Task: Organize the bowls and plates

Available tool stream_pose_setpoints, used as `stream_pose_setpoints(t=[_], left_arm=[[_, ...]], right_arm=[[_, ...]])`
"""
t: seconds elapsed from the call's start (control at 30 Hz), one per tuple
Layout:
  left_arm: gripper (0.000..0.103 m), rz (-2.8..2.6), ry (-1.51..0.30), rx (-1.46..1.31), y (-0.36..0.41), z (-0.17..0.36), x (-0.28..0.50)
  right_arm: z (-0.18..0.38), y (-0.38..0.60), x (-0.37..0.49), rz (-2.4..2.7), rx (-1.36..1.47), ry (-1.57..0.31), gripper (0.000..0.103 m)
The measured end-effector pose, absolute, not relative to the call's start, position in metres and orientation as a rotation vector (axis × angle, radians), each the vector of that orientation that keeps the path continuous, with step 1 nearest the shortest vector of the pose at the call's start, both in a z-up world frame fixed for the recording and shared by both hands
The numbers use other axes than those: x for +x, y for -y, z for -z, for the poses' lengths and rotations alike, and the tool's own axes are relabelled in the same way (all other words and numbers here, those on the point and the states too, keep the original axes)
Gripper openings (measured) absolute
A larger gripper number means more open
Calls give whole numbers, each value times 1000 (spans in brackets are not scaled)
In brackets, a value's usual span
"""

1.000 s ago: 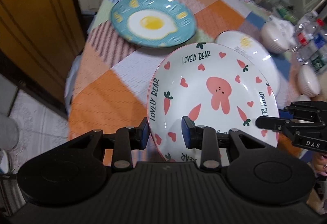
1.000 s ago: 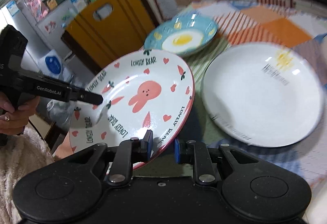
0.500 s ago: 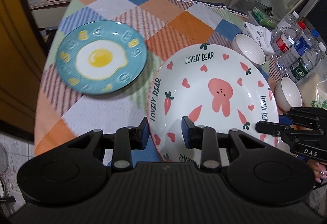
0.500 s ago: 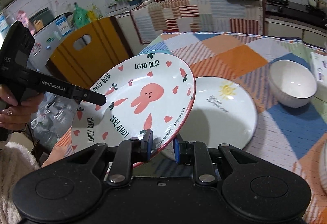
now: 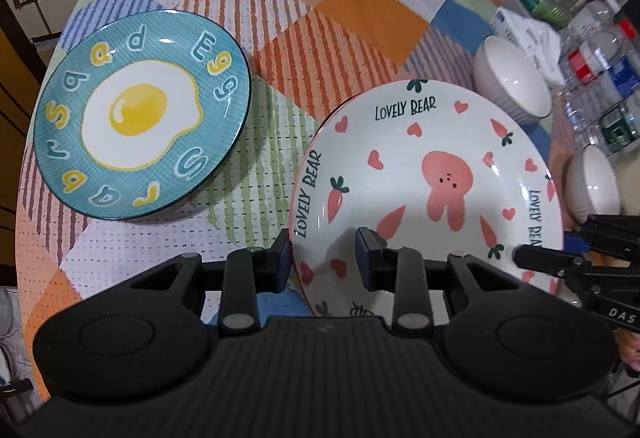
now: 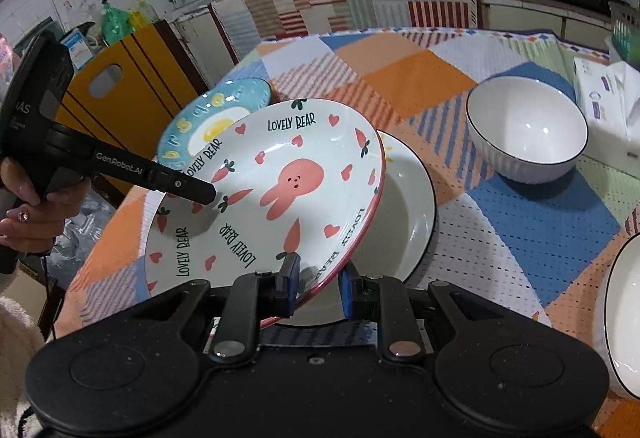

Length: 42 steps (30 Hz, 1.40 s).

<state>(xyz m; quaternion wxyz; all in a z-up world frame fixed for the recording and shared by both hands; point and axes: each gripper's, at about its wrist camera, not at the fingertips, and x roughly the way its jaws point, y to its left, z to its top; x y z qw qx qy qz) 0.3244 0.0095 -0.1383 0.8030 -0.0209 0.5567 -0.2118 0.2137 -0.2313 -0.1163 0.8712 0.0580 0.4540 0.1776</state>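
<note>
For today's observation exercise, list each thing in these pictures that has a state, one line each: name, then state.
Rabbit plate: lifted, tilted, held at two rim spots.
Left tool: shut on its rim.
Right tool: shut on its rim.
White plate: flat on the table, partly under the rabbit plate.
Egg plate: flat, alone.
Bowl: upright, empty.

Even indoor light from overhead. Small glare spots seen on rabbit plate (image 5: 432, 174) and white bowl (image 6: 528, 126). Soft shadow cast beside egg plate (image 5: 140, 114) on tablecloth (image 5: 340, 10). Strong fisheye bending and dark corners noted at edges. Bottles (image 5: 600, 78) slightly blurred; centre sharp.
</note>
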Motion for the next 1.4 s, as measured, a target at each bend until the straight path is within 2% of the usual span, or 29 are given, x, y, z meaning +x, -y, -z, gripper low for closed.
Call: stream_pose_setpoints(t=[0.4,0.87,1.13,1.4], left_arm=[[30,433,-1232,31,13,152,336],[30,441,-1255,22,14,162,331],[30,439,-1253,18,15,163,328],[30,428,-1243,32,17,162,324]], right_arm=[[128,242,238,-317,173,-1009,25],[133,239,244,-256,107,-1038,26],[125,210,241,-131,-60,-1057,33],[128,201,247,-51,-98,-1081,35]])
